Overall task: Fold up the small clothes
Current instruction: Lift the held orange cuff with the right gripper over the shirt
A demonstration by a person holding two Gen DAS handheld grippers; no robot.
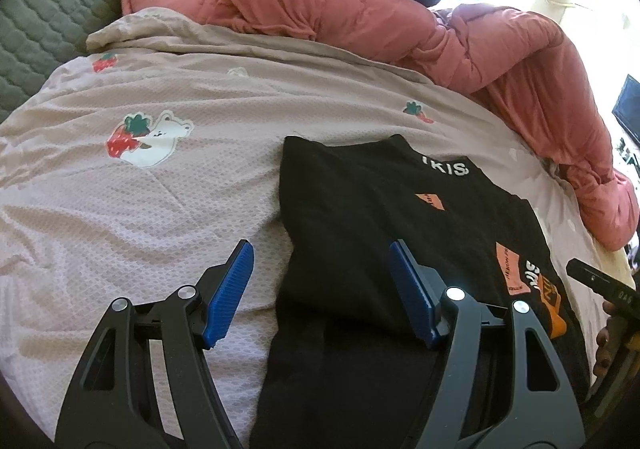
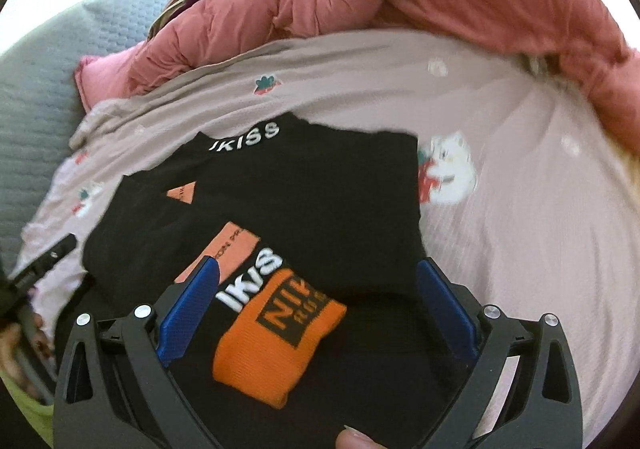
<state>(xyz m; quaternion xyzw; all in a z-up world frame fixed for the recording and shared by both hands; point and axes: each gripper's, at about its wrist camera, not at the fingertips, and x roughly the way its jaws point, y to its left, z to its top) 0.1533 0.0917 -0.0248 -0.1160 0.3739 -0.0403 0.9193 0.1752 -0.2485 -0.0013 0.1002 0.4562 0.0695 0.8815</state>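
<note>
A small black garment point(image 1: 360, 217) with white lettering and orange patches lies partly folded on the pink bedsheet point(image 1: 140, 189). My left gripper point(image 1: 322, 281) is open above the garment's left edge, one blue finger over the sheet, the other over the black cloth. In the right wrist view the same garment point(image 2: 300, 189) fills the middle, with an orange cuff point(image 2: 276, 345) folded on top. My right gripper point(image 2: 316, 289) is open, its blue fingers on either side of the orange cuff, holding nothing.
A bunched red-pink duvet point(image 1: 400, 21) lies along the far side of the bed. A grey quilted cover point(image 1: 52, 9) is at the far left. The right gripper's body and a hand point(image 1: 600, 297) show at the left view's right edge.
</note>
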